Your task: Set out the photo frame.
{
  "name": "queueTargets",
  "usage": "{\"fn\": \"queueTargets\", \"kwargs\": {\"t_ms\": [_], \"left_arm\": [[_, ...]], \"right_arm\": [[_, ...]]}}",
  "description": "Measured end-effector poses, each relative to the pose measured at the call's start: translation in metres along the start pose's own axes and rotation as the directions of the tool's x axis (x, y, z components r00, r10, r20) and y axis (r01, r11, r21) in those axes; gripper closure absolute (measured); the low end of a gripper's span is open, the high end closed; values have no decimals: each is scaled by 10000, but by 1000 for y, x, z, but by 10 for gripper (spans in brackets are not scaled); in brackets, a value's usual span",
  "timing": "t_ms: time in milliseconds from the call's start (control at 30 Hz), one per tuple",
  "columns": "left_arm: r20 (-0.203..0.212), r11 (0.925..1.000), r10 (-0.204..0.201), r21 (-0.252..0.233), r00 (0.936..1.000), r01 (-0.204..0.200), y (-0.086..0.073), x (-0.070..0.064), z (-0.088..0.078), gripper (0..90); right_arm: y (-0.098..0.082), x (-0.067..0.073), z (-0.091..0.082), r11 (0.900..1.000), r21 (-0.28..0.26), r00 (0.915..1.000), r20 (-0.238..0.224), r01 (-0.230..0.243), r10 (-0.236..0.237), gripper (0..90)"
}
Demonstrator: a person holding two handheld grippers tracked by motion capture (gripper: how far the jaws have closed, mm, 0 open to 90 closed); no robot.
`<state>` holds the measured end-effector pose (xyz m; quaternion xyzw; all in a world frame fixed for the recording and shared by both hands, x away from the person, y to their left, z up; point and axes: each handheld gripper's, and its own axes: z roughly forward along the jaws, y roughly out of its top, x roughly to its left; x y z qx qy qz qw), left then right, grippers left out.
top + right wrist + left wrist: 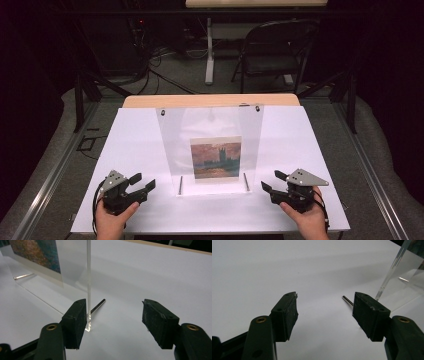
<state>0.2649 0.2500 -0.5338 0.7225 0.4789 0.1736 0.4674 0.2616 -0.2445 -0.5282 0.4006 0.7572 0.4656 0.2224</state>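
White table (pixel 135 145) bears one clear stand (pixel 170 150), one painting (pixel 216 157), two pins; both tools gape wide, empty.

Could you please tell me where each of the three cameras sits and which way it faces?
High view: above the person's side, looking forward and down at the clear stand; both hands and tools show.
Left gripper view: on the left tool, facing the stand's edge; open jaws show.
Right gripper view: on the right tool, likewise.
Shared: stand, painting print, white table.
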Motion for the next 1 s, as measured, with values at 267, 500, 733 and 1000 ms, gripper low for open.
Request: {"fn": "queueTargets", "kwargs": {"t_ms": [267, 500, 733, 1000], "left_arm": [[43, 9992, 23, 402, 10000, -25, -4, -1, 7, 360], [70, 9982, 37, 598, 10000, -41, -5, -1, 10, 360], [182, 9965, -45, 839, 9998, 29, -6, 1, 13, 360], [258, 9957, -106, 926, 9996, 82, -6, 2, 15, 360]], "right_arm": [[-7, -6, 8, 9969, 639, 9983, -350, -452, 475, 358], [-11, -10, 12, 9910, 1023, 9947, -458, -868, 919, 359], [-13, -12, 12, 9883, 1079, 9925, -452, -1078, 1132, 360], [-13, -14, 10, 9885, 1040, 9927, -396, -1096, 1142, 361]]}}
